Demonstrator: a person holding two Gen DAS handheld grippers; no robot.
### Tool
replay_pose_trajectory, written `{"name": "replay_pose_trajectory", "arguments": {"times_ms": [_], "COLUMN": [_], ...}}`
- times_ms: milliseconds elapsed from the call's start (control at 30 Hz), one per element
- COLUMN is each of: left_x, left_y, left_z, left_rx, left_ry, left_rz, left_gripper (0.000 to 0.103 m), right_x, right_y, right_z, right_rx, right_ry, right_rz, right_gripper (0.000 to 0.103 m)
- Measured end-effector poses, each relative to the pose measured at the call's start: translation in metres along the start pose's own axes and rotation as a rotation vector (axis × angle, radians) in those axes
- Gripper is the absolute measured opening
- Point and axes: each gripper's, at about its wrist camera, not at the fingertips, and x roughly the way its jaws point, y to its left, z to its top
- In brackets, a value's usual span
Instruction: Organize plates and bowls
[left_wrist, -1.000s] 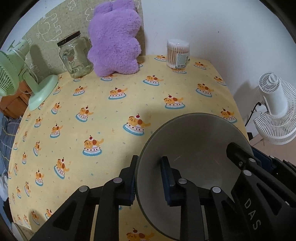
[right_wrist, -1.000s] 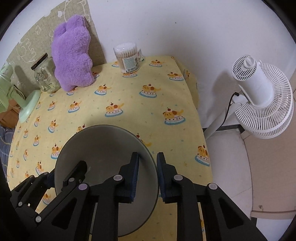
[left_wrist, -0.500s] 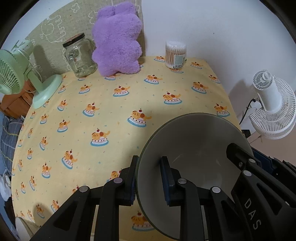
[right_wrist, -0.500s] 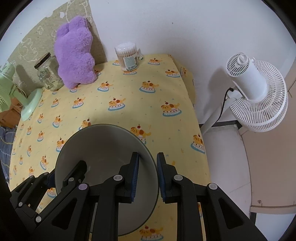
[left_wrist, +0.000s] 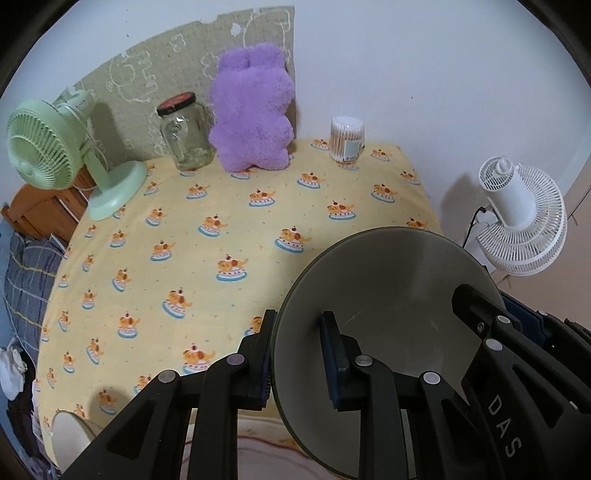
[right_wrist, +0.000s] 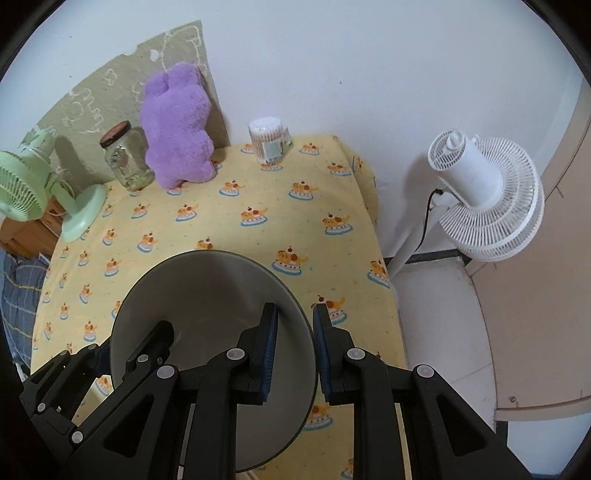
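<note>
Right up close, the left hand-held gripper (left_wrist: 295, 354) is clamped on the left rim of a grey bowl (left_wrist: 388, 288), one pad outside the wall and one inside. The right hand-held gripper (right_wrist: 293, 350) is doing the same on the opposite rim, so the bowl (right_wrist: 207, 295) hangs between the two, held clear above the near right part of the surface (left_wrist: 184, 266), tilted with its open side toward the cameras. Both sets of jaws are pinched tight on the thin wall.

Down at the near left corner of the surface, a pale rounded rim (left_wrist: 68, 435) peeks in; too little shows to say what dish it is.

The surface wears a yellow cloth (right_wrist: 258, 206) printed with little cartoon dogs on cakes, and its middle stretch lies bare.

At the far left corner stands a green desk fan (left_wrist: 48, 151), its base on the cloth. Along the far edge come a glass jar (left_wrist: 186, 133) with a dark lid, then a purple plush toy (left_wrist: 253, 110) just beside it, leaning on the wall. Toward the far right corner sits a tub of cotton swabs (left_wrist: 346, 138).

Off the right edge, on the floor, a white fan (right_wrist: 487, 199) stands by the wall, its cord plugged in.
</note>
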Motion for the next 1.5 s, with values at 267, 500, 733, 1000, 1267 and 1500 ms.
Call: {"name": "replay_pose_trajectory", "arguments": {"times_ms": [267, 500, 733, 1000, 1267, 1500], "left_x": [-0.025, -0.047, -0.064, -0.081, -0.093, -0.095], "left_y": [0.025, 0.052, 0.085, 0.128, 0.172, 0.207], "left_z": [-0.009, -0.024, -0.040, -0.060, -0.080, -0.096], "left_rx": [-0.003, 0.024, 0.042, 0.056, 0.081, 0.064], "left_ry": [-0.026, -0.044, -0.047, -0.060, -0.063, -0.050], "left_rz": [-0.008, -0.031, -0.053, -0.061, -0.049, -0.048], "left_gripper": [0.021, 0.021, 0.021, 0.021, 0.021, 0.021], "right_x": [-0.029, -0.053, -0.074, -0.092, -0.101, -0.103], "right_y": [0.025, 0.052, 0.085, 0.127, 0.170, 0.205], "right_z": [-0.010, -0.029, -0.049, -0.072, -0.096, -0.113], "right_rx": [-0.020, -0.004, 0.018, 0.028, 0.033, 0.022], "right_ry": [-0.032, -0.051, -0.061, -0.075, -0.073, -0.063], "right_rz": [-0.005, -0.030, -0.052, -0.058, -0.048, -0.045], "right_gripper": [0.023, 0.023, 0.023, 0.023, 0.023, 0.023]}}
